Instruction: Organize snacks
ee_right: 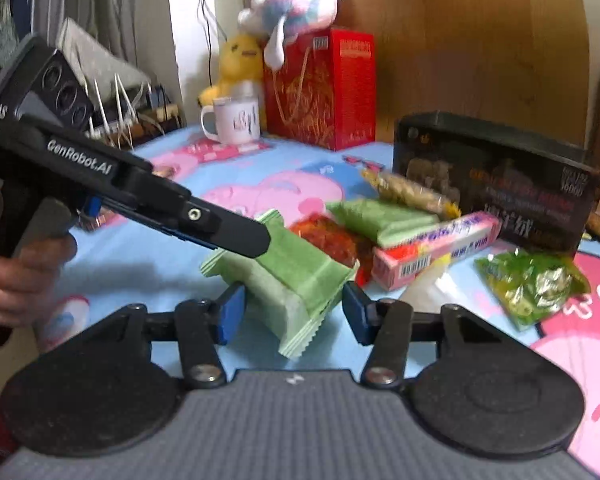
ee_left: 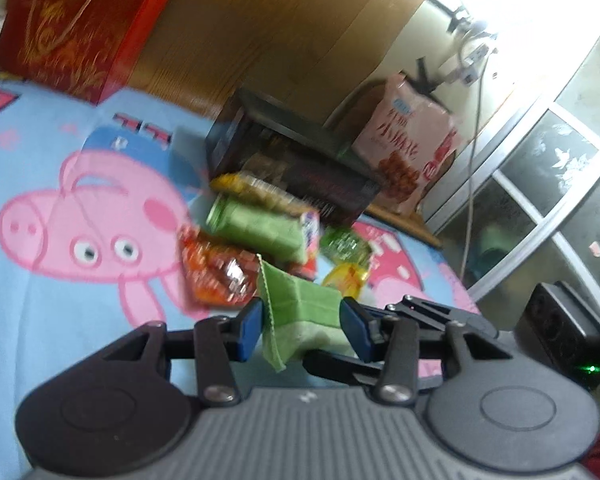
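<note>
A green wafer packet [ee_left: 300,304] [ee_right: 296,276] is held above the blue cartoon sheet [ee_left: 60,320]. My left gripper [ee_left: 302,320] is shut on it, both blue pads pressing its sides. In the right wrist view the left gripper's black finger [ee_right: 252,238] lies across the packet's top. My right gripper [ee_right: 292,312] is open around the same packet, with a thin gap beside its left pad. Behind lie a second green packet [ee_right: 380,216], a red packet [ee_right: 328,236], a pink candy box [ee_right: 436,248], a yellow-green candy bag [ee_right: 532,284] and a yellow packet [ee_right: 408,192].
A black box [ee_right: 496,184] stands behind the snack pile, with a pink snack bag [ee_left: 408,148] behind it. A red gift bag [ee_right: 320,88], a white mug [ee_right: 236,120] and plush toys [ee_right: 296,0] are at the back. A hand [ee_right: 20,276] holds the left gripper.
</note>
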`<control>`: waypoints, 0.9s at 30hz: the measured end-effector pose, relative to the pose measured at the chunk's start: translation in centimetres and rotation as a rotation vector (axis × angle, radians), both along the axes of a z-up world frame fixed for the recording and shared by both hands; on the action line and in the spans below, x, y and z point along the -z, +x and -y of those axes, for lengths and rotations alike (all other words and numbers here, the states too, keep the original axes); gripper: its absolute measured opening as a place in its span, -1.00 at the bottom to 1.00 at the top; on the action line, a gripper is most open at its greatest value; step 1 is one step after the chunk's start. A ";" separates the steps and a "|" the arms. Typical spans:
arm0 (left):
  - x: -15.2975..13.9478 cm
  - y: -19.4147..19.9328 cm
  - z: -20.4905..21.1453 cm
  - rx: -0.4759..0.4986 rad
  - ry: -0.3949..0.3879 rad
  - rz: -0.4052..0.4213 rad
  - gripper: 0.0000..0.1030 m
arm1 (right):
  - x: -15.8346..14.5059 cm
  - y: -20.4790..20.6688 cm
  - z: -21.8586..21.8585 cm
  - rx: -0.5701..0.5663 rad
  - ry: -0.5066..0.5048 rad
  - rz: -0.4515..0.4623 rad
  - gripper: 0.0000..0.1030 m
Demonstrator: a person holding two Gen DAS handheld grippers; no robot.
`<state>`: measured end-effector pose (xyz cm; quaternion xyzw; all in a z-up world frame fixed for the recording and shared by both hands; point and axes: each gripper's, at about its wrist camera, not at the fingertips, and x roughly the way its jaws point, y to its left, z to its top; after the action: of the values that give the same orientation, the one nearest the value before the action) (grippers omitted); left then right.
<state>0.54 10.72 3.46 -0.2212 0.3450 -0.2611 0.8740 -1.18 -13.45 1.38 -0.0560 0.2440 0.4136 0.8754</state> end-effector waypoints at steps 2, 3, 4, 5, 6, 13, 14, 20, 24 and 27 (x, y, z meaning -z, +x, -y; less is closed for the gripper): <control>-1.2 0.7 0.3 0.005 0.005 0.027 -0.19 | -0.9 0.3 0.3 0.010 0.027 0.012 0.07; -1.9 1.4 0.6 0.008 0.016 0.045 -0.19 | -1.3 0.6 0.4 0.019 0.039 0.020 0.07; -2.5 2.0 0.9 0.011 0.027 0.058 -0.19 | -1.7 1.0 0.5 0.029 0.050 0.029 0.07; -3.2 2.9 1.4 0.013 0.041 0.077 -0.19 | -2.2 1.5 0.7 0.039 0.061 0.038 0.07; -3.8 3.6 1.9 0.016 0.053 0.098 -0.19 | -2.7 2.3 0.9 0.054 0.072 0.048 0.07; -6.8 11.1 6.5 0.021 0.092 0.160 -0.19 | -5.6 8.3 2.6 0.190 0.101 0.130 0.07; -6.9 12.1 7.2 0.019 0.099 0.156 -0.19 | -5.8 9.3 2.9 0.206 0.106 0.127 0.07; -6.3 17.1 10.3 -0.009 0.140 0.127 0.00 | -5.7 14.7 3.7 0.325 0.102 0.129 0.11; -5.8 16.1 9.2 -0.015 0.134 0.135 0.03 | -4.8 15.8 5.0 0.409 0.103 0.123 0.16; -5.5 14.0 7.0 -0.040 0.135 0.161 0.13 | -4.6 14.4 6.8 0.432 0.166 0.106 0.16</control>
<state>14.55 3.75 8.97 -0.1469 0.2858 -0.2370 0.9168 13.23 -20.24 5.97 0.0481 0.1689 0.2319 0.9568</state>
